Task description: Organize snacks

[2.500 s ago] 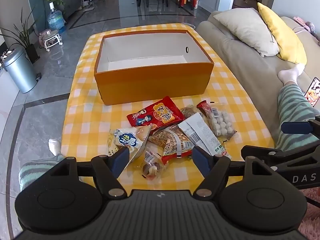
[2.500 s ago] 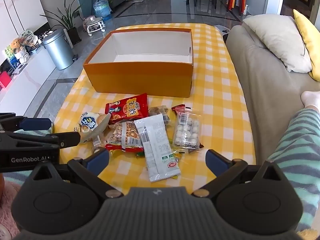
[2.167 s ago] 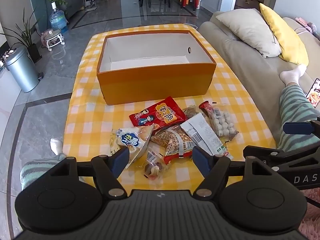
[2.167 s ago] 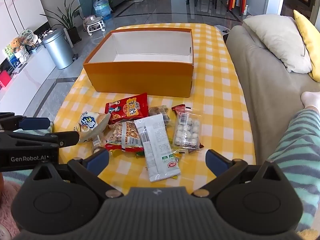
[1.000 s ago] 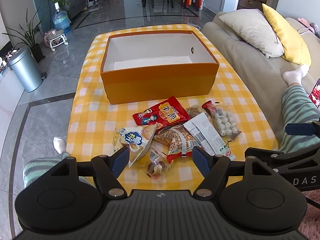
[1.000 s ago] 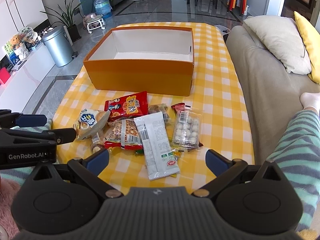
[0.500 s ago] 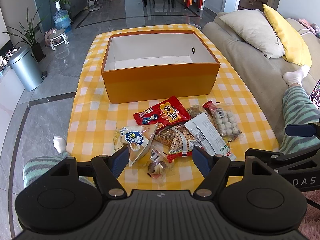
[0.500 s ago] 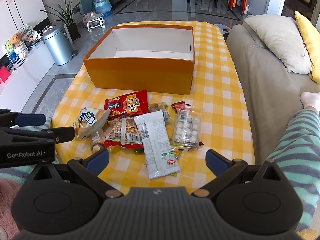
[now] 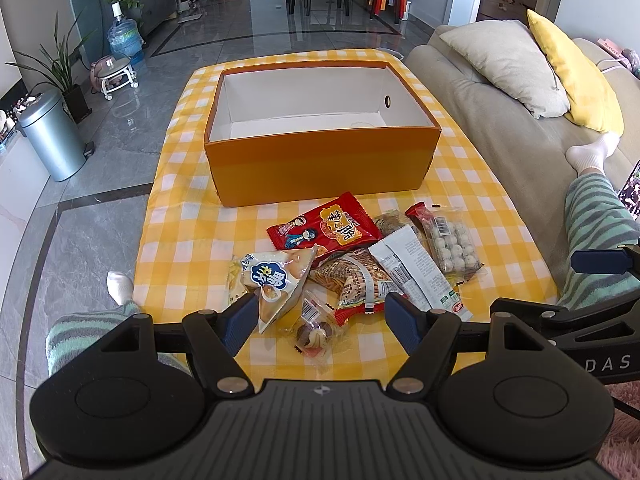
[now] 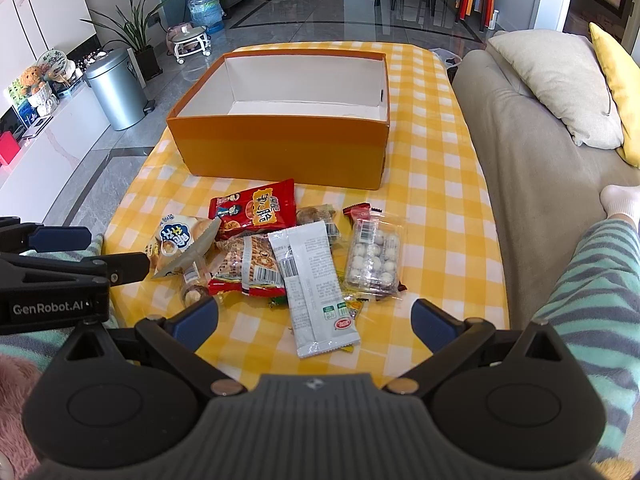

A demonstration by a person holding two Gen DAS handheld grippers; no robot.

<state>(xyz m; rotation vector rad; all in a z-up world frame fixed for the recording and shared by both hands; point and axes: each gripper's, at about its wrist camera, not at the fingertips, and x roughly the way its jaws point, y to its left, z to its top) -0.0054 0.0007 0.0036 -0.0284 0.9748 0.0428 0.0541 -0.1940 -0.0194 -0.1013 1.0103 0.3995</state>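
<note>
An empty orange box [image 9: 320, 168] with a white inside [image 10: 304, 92] stands on the yellow checked table. In front of it lies a loose pile of snacks: a red packet [image 9: 326, 227] [image 10: 256, 208], a white-and-blue bag [image 9: 276, 276] [image 10: 180, 240], a long white packet [image 9: 416, 268] [image 10: 314, 280], a clear tray of white balls [image 9: 452, 242] [image 10: 374, 256], a peanut packet [image 9: 356, 280] and a small wrapped sweet [image 9: 314, 330]. My left gripper [image 9: 322, 322] is open, just short of the pile's near edge. My right gripper [image 10: 314, 324] is open, over the white packet's near end.
A beige sofa [image 9: 500, 120] with cushions runs along the right of the table. The person's striped legs [image 10: 592, 280] flank the near edge. A metal bin [image 9: 52, 136] and plants stand on the grey floor to the left.
Both grippers have drifted slightly forward and to the left relative to the table. Nothing was picked up; both stay open.
</note>
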